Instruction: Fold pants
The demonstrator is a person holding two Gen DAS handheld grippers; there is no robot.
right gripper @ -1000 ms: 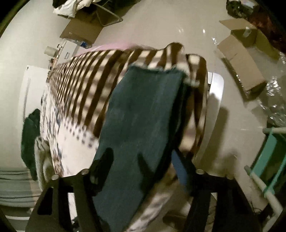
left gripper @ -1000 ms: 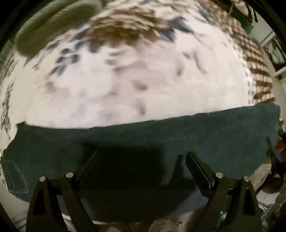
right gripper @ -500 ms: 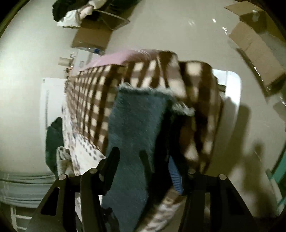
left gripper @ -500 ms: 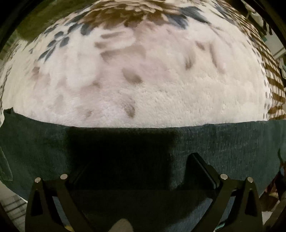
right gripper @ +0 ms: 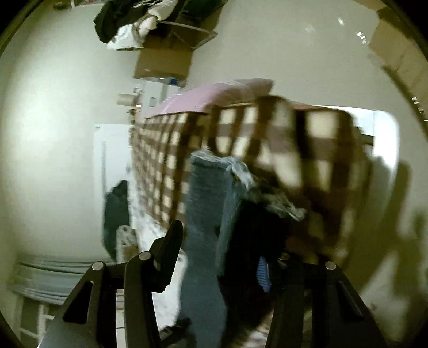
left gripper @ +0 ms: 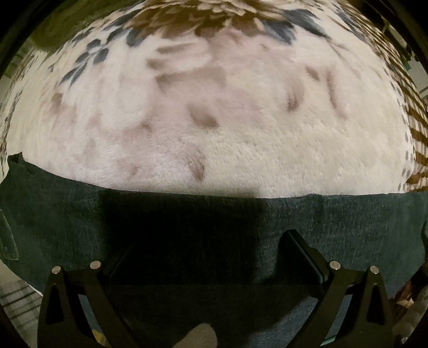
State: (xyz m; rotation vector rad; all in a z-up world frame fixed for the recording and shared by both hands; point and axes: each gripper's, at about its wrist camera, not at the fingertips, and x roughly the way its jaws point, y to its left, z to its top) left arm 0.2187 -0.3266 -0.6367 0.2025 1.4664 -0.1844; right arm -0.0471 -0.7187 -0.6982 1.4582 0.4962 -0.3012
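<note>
Dark teal pants [left gripper: 334, 230] lie in a band across the near part of a fluffy white flower-patterned blanket [left gripper: 214, 107]. My left gripper [left gripper: 208, 241] points straight down just over them, jaws wide open, nothing gripped; its left finger is lost in shadow. In the right wrist view the frayed end of a pants leg [right gripper: 203, 214] runs up between the fingers of my right gripper [right gripper: 227, 241], whose jaws are closing around it. The left finger [right gripper: 171, 241] stands just beside the cloth; the right finger is hidden behind dark folds.
The blanket's brown-checked border [right gripper: 240, 128] hangs over the bed end, with a pink sheet [right gripper: 214, 93] beyond. Another dark garment [right gripper: 117, 208] lies at the bed's left side. Cardboard boxes [right gripper: 163, 61] and a clothes heap [right gripper: 125, 24] sit on the pale floor.
My left gripper sank closer to the pants and its jaws spread a little. My right gripper dropped toward the leg end and its fingers narrowed around the bunching cloth.
</note>
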